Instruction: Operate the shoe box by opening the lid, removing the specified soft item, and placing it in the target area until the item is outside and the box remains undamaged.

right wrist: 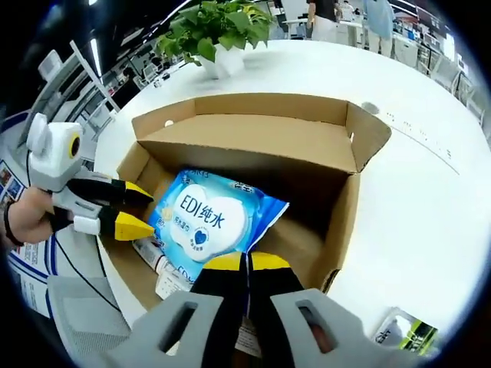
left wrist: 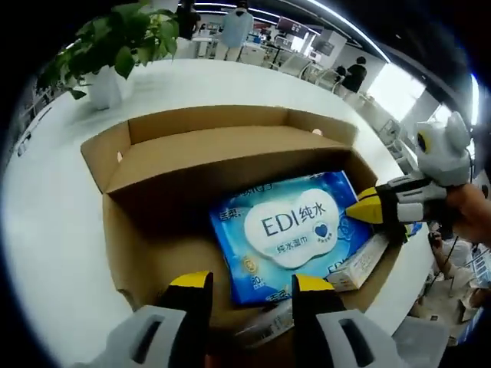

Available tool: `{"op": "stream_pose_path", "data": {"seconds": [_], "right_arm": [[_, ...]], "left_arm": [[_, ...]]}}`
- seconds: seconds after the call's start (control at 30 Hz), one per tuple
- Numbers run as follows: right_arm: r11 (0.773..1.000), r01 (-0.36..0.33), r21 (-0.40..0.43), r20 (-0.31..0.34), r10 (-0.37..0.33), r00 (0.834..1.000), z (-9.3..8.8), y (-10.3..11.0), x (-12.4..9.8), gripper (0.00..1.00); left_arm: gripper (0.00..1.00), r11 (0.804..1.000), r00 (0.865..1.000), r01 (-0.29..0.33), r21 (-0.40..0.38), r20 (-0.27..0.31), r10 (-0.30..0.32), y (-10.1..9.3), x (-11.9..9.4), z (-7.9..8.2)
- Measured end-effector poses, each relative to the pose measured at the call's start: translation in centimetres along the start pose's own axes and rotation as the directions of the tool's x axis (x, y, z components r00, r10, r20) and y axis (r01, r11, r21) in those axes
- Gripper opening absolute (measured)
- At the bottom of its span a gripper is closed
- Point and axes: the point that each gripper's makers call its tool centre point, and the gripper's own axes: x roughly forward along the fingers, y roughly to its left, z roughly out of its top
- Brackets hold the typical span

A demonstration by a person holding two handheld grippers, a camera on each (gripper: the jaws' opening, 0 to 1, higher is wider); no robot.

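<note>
The brown cardboard box [left wrist: 115, 230] stands on a white table with its flaps open. Inside lies a blue pack of wet wipes [left wrist: 288, 230] with a white label. My left gripper [left wrist: 252, 285] is open, its yellow tips just short of the pack's near edge. My right gripper [left wrist: 359, 208] comes in from the right, its tips together on the pack's side edge. In the right gripper view the pack [right wrist: 203, 218] lies tilted in the box [right wrist: 337, 222]. My right gripper [right wrist: 245, 264] is shut on its near edge. My left gripper [right wrist: 146, 208] is open at the pack's left side.
A white carton [left wrist: 360, 264] [right wrist: 165, 268] lies under the pack. A potted plant [left wrist: 107, 54] [right wrist: 219, 38] stands on the table [left wrist: 46, 230] beyond the box. A small packet [right wrist: 403, 330] lies right of the box. People and desks are far behind.
</note>
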Motion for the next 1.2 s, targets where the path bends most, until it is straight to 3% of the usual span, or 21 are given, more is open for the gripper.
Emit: {"op": "stream_pose_path", "data": {"seconds": [0.23, 0.3, 0.37, 0.43, 0.53, 0.77, 1.2], "right_arm": [[1.000, 0.004, 0.000, 0.001, -0.004, 1.000, -0.3, 0.9, -0.9, 0.00], [1.000, 0.004, 0.005, 0.003, -0.004, 1.000, -0.4, 1.2, -1.2, 0.00], [1.000, 0.007, 0.009, 0.003, -0.007, 1.000, -0.4, 1.4, -1.4, 0.00], [1.000, 0.019, 0.010, 0.006, -0.019, 1.000, -0.4, 1.4, -1.5, 0.00], [1.000, 0.024, 0.014, 0.009, -0.024, 1.000, -0.5, 1.5, -1.7, 0.00], [0.999, 0.024, 0.034, 0.030, -0.025, 0.999, -0.4, 1.2, -2.3, 0.00], [0.999, -0.003, 0.035, 0.120, -0.001, 0.993, 1.6, 2.3, -4.3, 0.00]], "left_arm": [[0.35, 0.999, 0.999, 0.027, -0.033, -0.045, -0.028, -0.1, 1.8, -0.5], [0.32, 0.995, 0.997, 0.055, -0.083, -0.053, -0.060, -0.4, 2.3, -0.9], [0.27, 0.989, 0.996, 0.071, -0.133, -0.042, -0.077, -0.4, 2.6, -0.8], [0.16, 0.993, 0.998, 0.050, -0.111, -0.037, -0.054, 0.0, 2.5, -0.7], [0.07, 0.987, 0.998, 0.067, -0.147, 0.004, -0.067, -0.1, 2.2, -0.2], [0.04, 0.988, 0.996, 0.091, -0.122, 0.036, -0.087, -0.9, 1.0, 0.1], [0.03, 0.990, 0.987, 0.099, -0.099, 0.138, -0.085, -1.3, -3.0, 2.0]]}}
